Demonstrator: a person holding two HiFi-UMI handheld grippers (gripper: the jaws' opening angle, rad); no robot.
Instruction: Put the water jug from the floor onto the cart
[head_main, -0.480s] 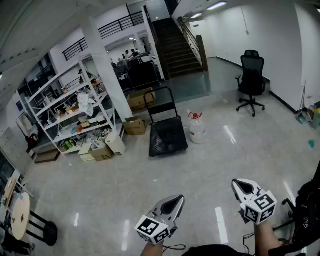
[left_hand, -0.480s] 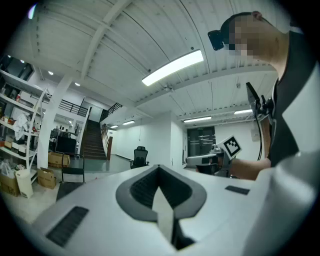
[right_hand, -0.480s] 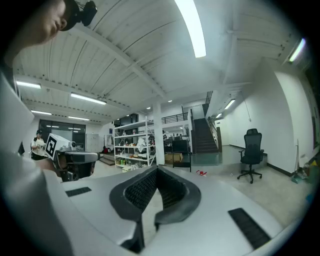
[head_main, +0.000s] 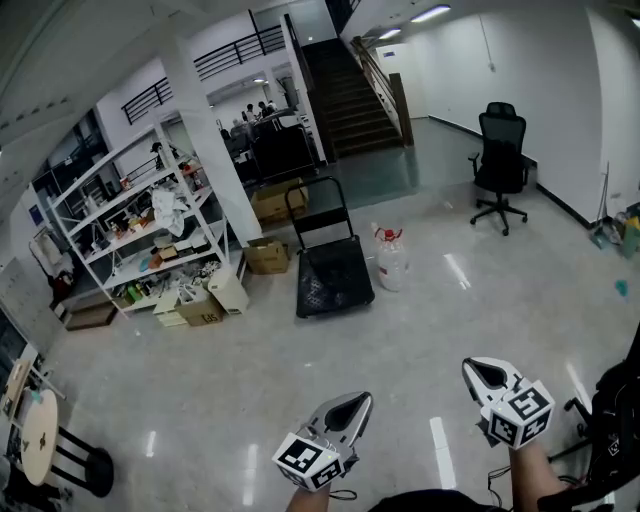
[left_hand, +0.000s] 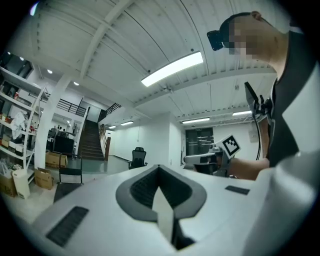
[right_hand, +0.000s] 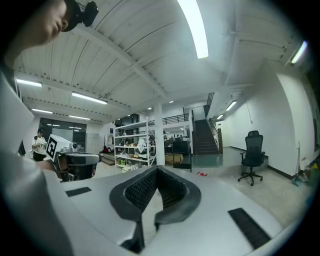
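Observation:
The clear water jug with a red cap stands upright on the floor, just right of the black flat cart, whose handle is raised at its far end. Both lie well ahead of me. My left gripper and right gripper are held low near my body, far from the jug, both shut with nothing between the jaws. In the right gripper view only the jug's red cap shows, past the shut jaws. The cart shows small in the left gripper view, beyond the shut jaws.
White shelving full of items stands at the left with cardboard boxes on the floor by it. A black office chair is at the right, stairs at the back, a round table and stool at the near left.
The view has shifted slightly; the jug and cart sit a touch higher and to the left in the head view. Both grippers stay where they were, shut.

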